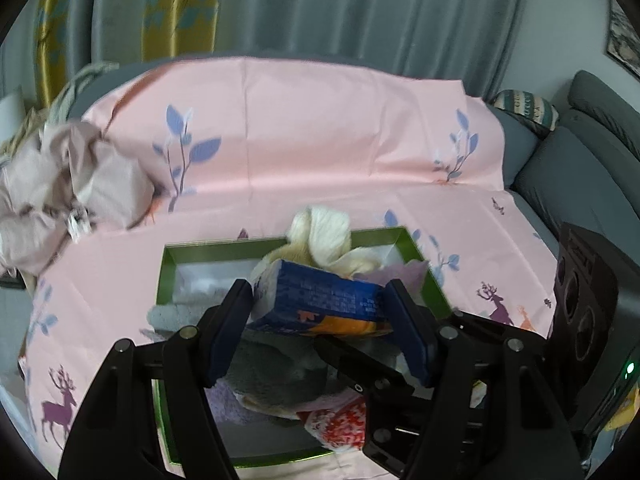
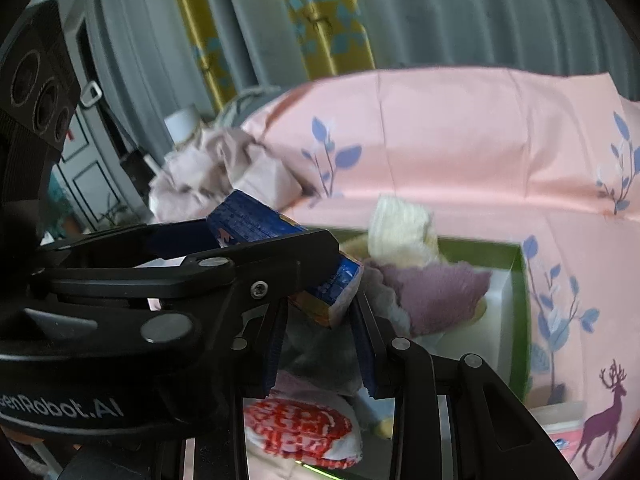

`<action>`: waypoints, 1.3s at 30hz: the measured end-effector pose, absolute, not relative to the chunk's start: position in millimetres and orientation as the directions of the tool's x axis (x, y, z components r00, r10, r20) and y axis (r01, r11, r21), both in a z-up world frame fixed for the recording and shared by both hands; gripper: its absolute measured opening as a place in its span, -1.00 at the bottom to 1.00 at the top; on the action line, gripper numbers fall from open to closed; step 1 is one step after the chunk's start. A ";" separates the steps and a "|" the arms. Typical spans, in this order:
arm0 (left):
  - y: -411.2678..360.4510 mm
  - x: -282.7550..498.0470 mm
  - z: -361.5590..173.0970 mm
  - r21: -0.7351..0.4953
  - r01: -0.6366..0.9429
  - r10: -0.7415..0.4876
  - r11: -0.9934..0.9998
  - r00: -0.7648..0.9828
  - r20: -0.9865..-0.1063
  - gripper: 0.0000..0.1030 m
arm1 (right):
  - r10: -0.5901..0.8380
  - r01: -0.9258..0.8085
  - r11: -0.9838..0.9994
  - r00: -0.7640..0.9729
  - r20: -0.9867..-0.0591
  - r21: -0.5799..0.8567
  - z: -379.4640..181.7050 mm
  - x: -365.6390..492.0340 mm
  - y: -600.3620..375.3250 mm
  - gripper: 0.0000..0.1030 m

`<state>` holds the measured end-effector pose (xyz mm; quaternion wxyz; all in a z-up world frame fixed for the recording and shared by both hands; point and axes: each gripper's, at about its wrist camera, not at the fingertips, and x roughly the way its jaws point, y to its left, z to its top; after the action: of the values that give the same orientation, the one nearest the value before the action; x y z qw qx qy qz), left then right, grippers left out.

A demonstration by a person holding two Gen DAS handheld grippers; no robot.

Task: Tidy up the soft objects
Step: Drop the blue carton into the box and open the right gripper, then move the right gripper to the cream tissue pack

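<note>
Both jaws of the left gripper [image 1: 320, 312] were clenched on a blue and orange tissue pack [image 1: 320, 300], held above the green-rimmed box [image 1: 168, 264] on the pink deer-print sheet [image 1: 320, 140]. Inside the box lay a cream knit [image 1: 324, 240], a grey cloth [image 1: 276, 372], a mauve cloth [image 2: 436, 292] and a red-and-white pouch [image 2: 304, 428]. The right gripper [image 2: 320, 344] hovered near the box's near edge, jaws parted and holding nothing, just right of the pack.

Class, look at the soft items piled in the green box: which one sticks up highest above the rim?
The cream knitted piece at the far side of the green box. It rises above the rim, while the mauve cloth and grey cloth lie lower.
</note>
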<state>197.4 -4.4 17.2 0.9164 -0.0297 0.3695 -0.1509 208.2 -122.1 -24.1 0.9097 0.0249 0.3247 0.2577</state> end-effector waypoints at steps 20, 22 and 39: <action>13.7 158.3 31.3 -0.134 0.206 -0.242 0.969 0.703 -0.669 0.98 | 0.378 -0.364 0.922 0.763 -0.524 0.135 2.4 163.6 -144.3 0.27; 16.7 146.7 36.8 -0.151 0.203 -0.251 0.968 0.708 -0.660 0.98 | 0.368 -0.350 0.927 0.775 -0.514 0.137 7.0 153.5 -152.6 0.28; 8.2 53.6 -8.5 -0.330 0.239 -0.407 0.913 0.587 -0.700 0.98 | 0.327 -0.210 0.942 0.747 -0.578 0.262 -54.1 50.4 -261.0 0.28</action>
<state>53.6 8.2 -8.5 0.8852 -0.1006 0.4161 -0.1824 50.4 -261.0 -54.1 0.9304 0.0902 0.3247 0.1444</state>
